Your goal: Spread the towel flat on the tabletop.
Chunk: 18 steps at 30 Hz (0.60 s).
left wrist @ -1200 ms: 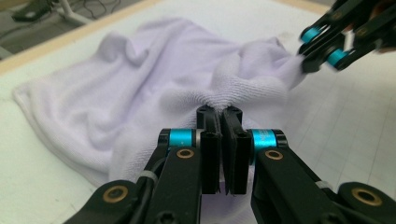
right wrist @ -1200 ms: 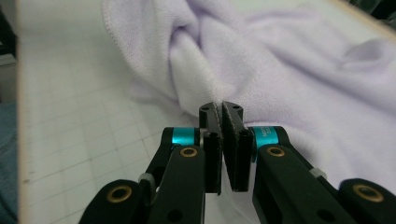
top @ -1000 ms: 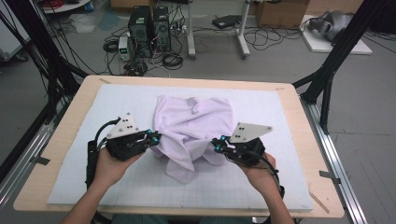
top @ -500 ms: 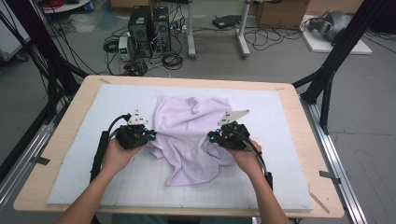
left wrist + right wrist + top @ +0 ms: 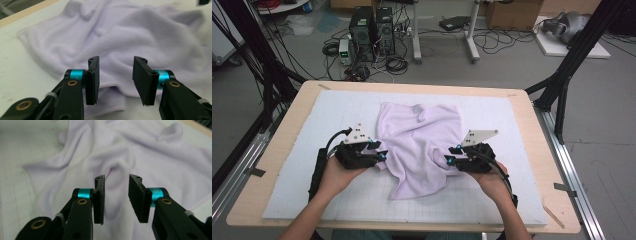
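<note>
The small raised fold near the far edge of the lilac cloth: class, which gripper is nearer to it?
Left, narrowly. The left gripper sits at the lilac cloth's left edge, below and left of the raised fold; the right gripper sits at the right edge, slightly farther off.

even, soft overhead light, faint shadows; far cloth (image 5: 140, 30) blurred in gripper views

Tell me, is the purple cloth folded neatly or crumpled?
Crumpled. The purple cloth lies loosely spread on the white mat, with irregular wrinkles and a bunched lower edge, no neat fold.
</note>
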Motion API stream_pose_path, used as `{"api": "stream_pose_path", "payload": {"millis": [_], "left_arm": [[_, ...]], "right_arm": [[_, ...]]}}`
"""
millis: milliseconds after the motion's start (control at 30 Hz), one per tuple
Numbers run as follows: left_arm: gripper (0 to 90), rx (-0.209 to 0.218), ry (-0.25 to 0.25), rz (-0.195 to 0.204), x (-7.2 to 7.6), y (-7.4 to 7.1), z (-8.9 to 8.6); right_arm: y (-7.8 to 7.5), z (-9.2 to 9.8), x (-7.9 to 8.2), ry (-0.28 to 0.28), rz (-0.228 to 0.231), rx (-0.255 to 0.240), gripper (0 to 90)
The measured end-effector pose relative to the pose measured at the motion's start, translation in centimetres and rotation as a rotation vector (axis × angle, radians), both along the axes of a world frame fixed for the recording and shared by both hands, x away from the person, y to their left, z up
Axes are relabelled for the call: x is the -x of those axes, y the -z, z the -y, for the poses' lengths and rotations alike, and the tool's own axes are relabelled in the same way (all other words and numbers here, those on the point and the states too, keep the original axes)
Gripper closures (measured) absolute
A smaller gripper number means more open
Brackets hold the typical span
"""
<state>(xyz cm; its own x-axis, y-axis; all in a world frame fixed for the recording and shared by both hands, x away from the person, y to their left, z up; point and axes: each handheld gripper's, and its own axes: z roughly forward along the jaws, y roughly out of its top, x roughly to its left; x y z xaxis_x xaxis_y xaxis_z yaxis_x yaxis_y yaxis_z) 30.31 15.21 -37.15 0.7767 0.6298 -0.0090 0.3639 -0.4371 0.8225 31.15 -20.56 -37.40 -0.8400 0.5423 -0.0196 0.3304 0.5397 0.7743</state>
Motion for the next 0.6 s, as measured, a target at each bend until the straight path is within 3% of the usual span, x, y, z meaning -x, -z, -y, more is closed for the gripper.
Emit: {"api": "stream_pose_path", "payload": {"millis": [133,267,333,400,433,500,600], "left_arm": [[56.5,-0.018,0.098,-0.032,1.6,1.4,2.3],[55.7,-0.079,0.149,-0.07,2.1,3.6,4.3],[55.7,-0.146,0.159,-0.076,2.0,4.8,5.0],[64.6,-0.201,0.177,-0.11,1.8,5.8,5.4],[69.2,-0.203,0.178,-0.09,1.8,6.1,5.4],[79.2,-0.18,0.169,-0.095,1.6,6.1,5.0],[83.4,-0.173,0.151,-0.098,1.6,5.9,4.3]], "right_arm": [[2.1,0.4,1.5,-0.008,-0.021,0.034,65.4],[4.0,0.3,1.9,-0.001,-0.045,0.049,64.5],[4.7,-0.1,1.7,0.004,-0.048,0.074,64.4],[5.3,-0.5,1.4,0.018,-0.047,0.113,67.0],[5.6,-0.6,1.2,0.017,-0.053,0.123,70.4],[6.2,-0.8,0.9,0.012,-0.075,0.135,79.9],[6.2,-0.7,0.7,0.0,-0.084,0.13,86.2]]}}
